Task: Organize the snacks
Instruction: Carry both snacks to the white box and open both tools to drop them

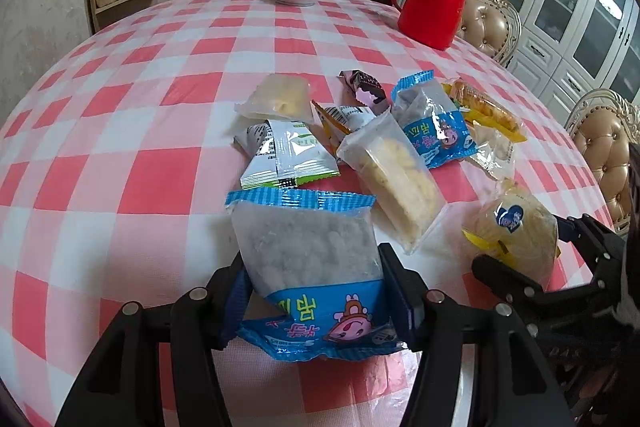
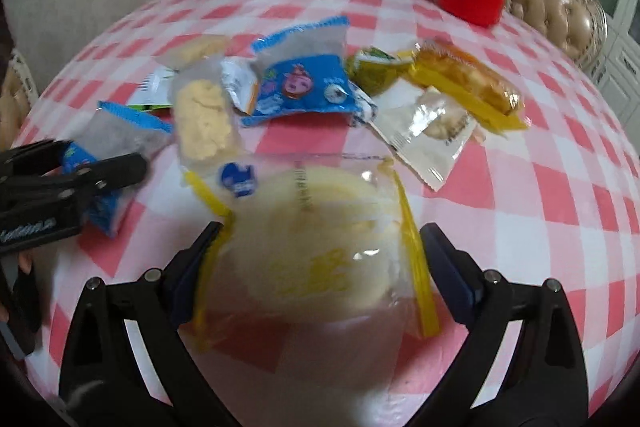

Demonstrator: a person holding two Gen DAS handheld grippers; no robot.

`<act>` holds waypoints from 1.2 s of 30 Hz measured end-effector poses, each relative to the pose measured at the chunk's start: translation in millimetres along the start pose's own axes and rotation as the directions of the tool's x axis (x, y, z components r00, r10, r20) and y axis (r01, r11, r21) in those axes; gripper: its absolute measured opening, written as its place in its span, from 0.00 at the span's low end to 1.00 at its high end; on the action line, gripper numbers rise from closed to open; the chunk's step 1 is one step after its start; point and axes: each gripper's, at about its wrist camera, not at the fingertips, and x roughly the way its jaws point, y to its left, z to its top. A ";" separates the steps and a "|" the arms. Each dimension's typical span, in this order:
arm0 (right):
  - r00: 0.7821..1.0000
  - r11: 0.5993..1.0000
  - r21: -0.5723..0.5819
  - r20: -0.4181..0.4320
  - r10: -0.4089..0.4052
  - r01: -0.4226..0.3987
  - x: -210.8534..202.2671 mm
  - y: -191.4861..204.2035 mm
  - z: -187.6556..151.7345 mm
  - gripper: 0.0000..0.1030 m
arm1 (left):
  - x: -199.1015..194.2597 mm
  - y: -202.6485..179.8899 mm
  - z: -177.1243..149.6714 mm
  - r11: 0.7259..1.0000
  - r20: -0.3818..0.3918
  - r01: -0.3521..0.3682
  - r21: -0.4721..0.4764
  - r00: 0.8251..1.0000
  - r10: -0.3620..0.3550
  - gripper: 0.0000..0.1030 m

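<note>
Left gripper [image 1: 316,301] clamped on blue pack [image 1: 308,251], likely lifting it clear of the snack pile [image 1: 384,131] on the table [image 1: 120,107], while right gripper [image 2: 320,267] straddles the round cake bag [image 2: 316,239], fingers apart, not pressing.

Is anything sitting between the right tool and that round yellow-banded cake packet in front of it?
Nothing visible. The round cake packet already lies between the fingers of the right tool, with no other snack over it. The nearest neighbour, a clear pack of yellow biscuits, lies beyond its far left corner.
</note>
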 end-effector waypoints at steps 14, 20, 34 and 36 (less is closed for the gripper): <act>0.991 0.983 0.178 0.130 0.015 -0.038 -27.1 -2.1 -12.0 0.67 | -6.3 2.8 -4.6 0.999 -0.005 0.029 0.013 1.000 -0.029 0.51; 0.974 0.970 0.208 0.212 0.085 -0.130 -34.9 13.0 -10.5 0.67 | -25.0 45.6 -7.5 0.985 0.084 0.029 -0.168 0.996 -0.015 0.46; 0.939 0.923 0.242 0.248 0.239 -0.299 -37.8 34.6 -15.5 0.67 | -63.3 74.3 -35.8 0.967 0.201 -0.012 -0.256 0.977 0.065 0.45; 0.937 0.931 0.206 0.247 0.249 -0.302 -40.0 48.8 -16.0 0.67 | -71.4 76.2 -44.5 0.964 0.213 -0.024 -0.265 0.974 0.083 0.45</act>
